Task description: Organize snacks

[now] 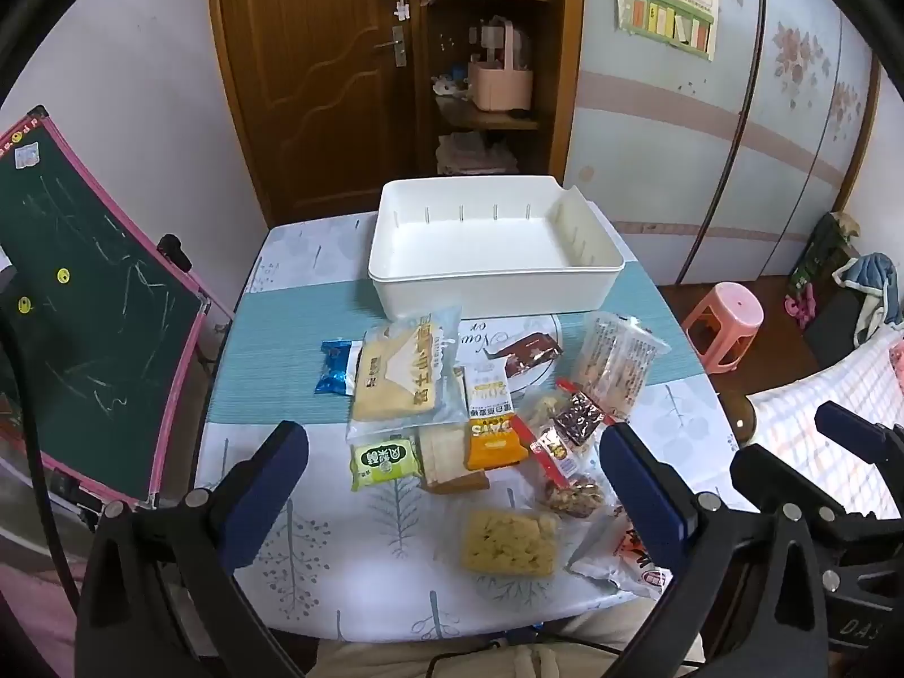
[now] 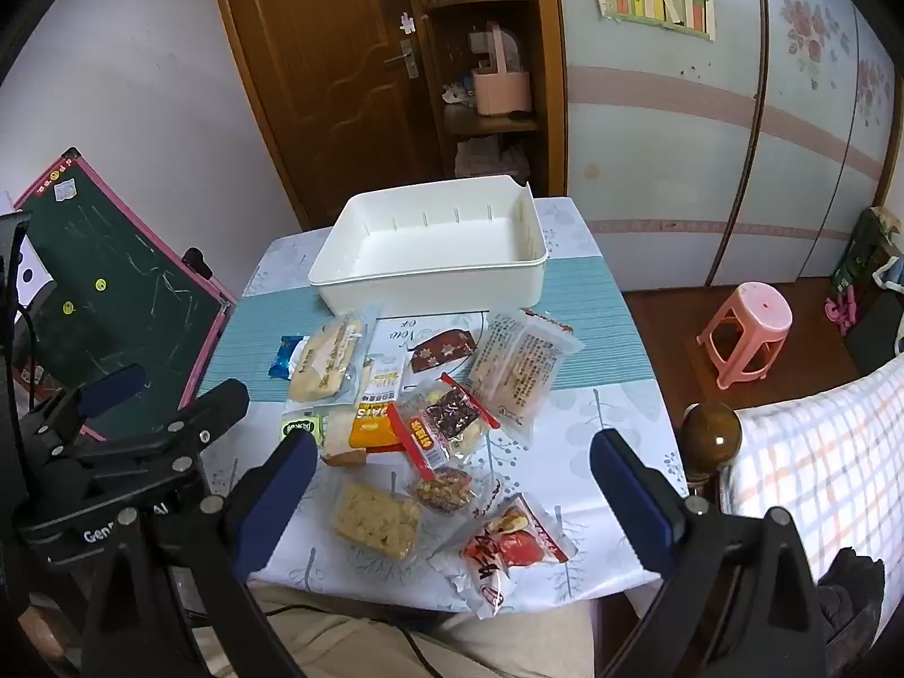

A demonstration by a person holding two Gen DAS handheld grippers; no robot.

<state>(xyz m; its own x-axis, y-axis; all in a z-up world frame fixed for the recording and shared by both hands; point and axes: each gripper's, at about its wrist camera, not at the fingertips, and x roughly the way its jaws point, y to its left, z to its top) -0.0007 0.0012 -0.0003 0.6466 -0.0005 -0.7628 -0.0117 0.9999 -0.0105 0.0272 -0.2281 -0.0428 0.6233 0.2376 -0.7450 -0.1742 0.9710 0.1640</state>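
An empty white bin (image 1: 491, 282) (image 2: 429, 282) stands at the far side of the table. Several snack packs lie in front of it: a yellow cake pack (image 1: 401, 378) (image 2: 327, 361), a green pack (image 1: 384, 460), an orange pack (image 1: 494, 440) (image 2: 373, 432), a pale cracker pack (image 1: 508, 542) (image 2: 376, 517), a red-and-white pack (image 2: 511, 551) and a clear biscuit pack (image 1: 618, 364) (image 2: 522, 367). My left gripper (image 1: 452, 440) is open and empty above the near snacks. My right gripper (image 2: 452, 452) is open and empty above them too.
The table (image 1: 271, 412) has a blue runner and a leaf-print cloth. A chalkboard easel (image 1: 85, 311) stands at the left. A pink stool (image 2: 746, 333) and a bed with a checked cover (image 2: 819, 452) are at the right. A wooden door (image 1: 316, 73) is behind.
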